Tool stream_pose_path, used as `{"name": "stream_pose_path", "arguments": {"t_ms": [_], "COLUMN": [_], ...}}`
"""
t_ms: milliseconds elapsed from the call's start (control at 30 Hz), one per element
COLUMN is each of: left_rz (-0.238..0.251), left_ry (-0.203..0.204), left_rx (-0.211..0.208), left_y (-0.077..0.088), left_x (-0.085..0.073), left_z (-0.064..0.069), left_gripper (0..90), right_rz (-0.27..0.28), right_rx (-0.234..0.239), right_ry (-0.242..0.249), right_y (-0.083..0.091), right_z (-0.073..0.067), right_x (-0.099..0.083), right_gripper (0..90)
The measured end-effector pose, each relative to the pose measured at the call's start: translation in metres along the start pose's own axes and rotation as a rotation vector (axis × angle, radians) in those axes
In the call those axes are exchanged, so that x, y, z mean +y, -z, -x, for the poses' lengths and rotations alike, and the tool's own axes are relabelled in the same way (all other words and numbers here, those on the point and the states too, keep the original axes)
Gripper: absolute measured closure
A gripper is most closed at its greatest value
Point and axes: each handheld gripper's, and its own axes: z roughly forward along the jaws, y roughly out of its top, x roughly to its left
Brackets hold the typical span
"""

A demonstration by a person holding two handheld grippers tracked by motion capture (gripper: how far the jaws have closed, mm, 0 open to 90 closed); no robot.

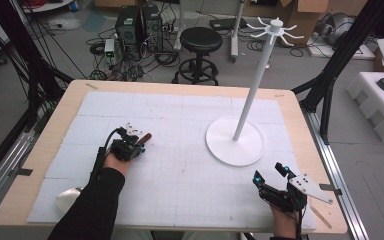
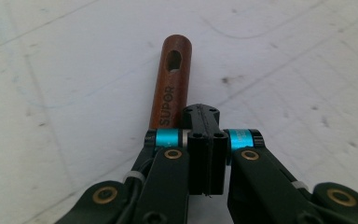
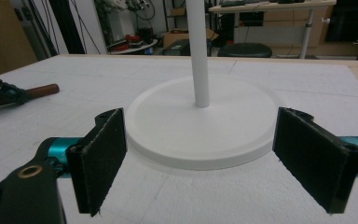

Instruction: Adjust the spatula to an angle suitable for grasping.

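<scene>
A brown wooden handle (image 2: 172, 79) marked SUPOR, with a hole near its end, lies on the white foam mat (image 1: 180, 165). My left gripper (image 1: 139, 142) sits over it with both pads pressed flat together. In the left gripper view the handle runs out from under the left side of the closed tips (image 2: 201, 112); nothing is between the pads. A silvery rounded part (image 1: 67, 198) shows beside my left forearm. My right gripper (image 1: 270, 175) rests near the front right edge, jaws wide apart and empty, facing the white stand's round base (image 3: 200, 126).
The white stand (image 1: 252, 80) has a tall pole and several hook arms at its top (image 1: 276, 26), right of the mat's centre. The wooden table's edge (image 1: 50, 125) frames the mat. A black stool (image 1: 200, 42), computers and cables stand on the floor beyond.
</scene>
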Motion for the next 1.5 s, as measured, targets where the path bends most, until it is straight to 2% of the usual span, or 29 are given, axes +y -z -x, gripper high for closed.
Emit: {"name": "stream_pose_path", "arguments": {"t_ms": [133,233,333,367,400,600,633,667,700,733,800,833,900,967,1000,1233,1367,1500], "left_rz": [0.0,0.041,0.119,0.142,0.169,0.352,0.373,0.394,0.411,0.426,0.447,0.455,0.478,0.482,0.482,0.504,0.524,0.541], "left_ry": [0.05,0.076,0.074,0.068,0.065,0.099,0.093,0.081,0.077,0.078,0.09,0.098,0.098,0.096,0.091,0.068,0.093,0.116], "left_rx": [0.025,-0.003,-0.056,-0.069,-0.081,-0.174,-0.183,-0.185,-0.191,-0.202,-0.224,-0.227,-0.236,-0.214,-0.198,-0.186,-0.17,-0.16], "left_y": [0.001,0.01,0.028,0.035,0.043,0.091,0.098,0.104,0.11,0.115,0.124,0.127,0.135,0.141,0.144,0.159,0.162,0.162], "left_x": [-0.001,-0.001,-0.001,-0.002,-0.004,-0.024,-0.028,-0.031,-0.035,-0.039,-0.047,-0.051,-0.059,-0.067,-0.071,-0.091,-0.101,-0.11], "left_z": [-0.009,-0.012,-0.014,-0.015,-0.016,-0.031,-0.033,-0.034,-0.035,-0.037,-0.04,-0.042,-0.044,-0.044,-0.043,-0.047,-0.054,-0.059], "left_gripper": [89.6,89.6,88.3,83.9,83.9,66.3,59.1,59.1,52.3,52.3,46.6,40.1,38.7,32.7,24.6,21.6,22.1,26.3], "right_rz": [-0.003,-0.003,0.001,0.004,0.004,0.011,0.01,0.01,0.006,0.006,0.003,0.001,-0.004,-0.011,-0.012,-0.007,-0.01,-0.018], "right_rx": [0.001,0.003,0.004,0.003,0.003,0.002,0.004,0.004,0.006,0.006,0.007,0.009,0.013,0.019,0.026,0.034,0.029,0.029], "right_ry": [-0.009,-0.006,0.0,-0.006,-0.006,-0.003,0.008,0.008,0.016,0.016,0.023,0.026,0.034,0.039,0.045,0.051,0.066,0.096], "right_y": [0.0,0.0,0.001,0.002,0.002,0.004,0.004,0.004,0.003,0.003,0.002,0.001,0.0,-0.001,-0.002,0.0,0.002,0.002], "right_z": [0.0,0.0,0.001,0.001,0.001,0.002,0.001,0.001,0.0,0.0,-0.001,-0.001,-0.003,-0.004,-0.005,-0.005,-0.005,-0.008], "right_x": [0.0,0.0,0.0,0.0,0.0,0.002,0.003,0.003,0.003,0.003,0.004,0.004,0.004,0.005,0.006,0.011,0.014,0.017], "right_gripper": [16.4,16.4,16.4,16.4,16.4,16.3,16.4,16.4,16.4,16.4,16.3,16.4,16.3,16.4,16.4,16.2,14.9,14.9]}}
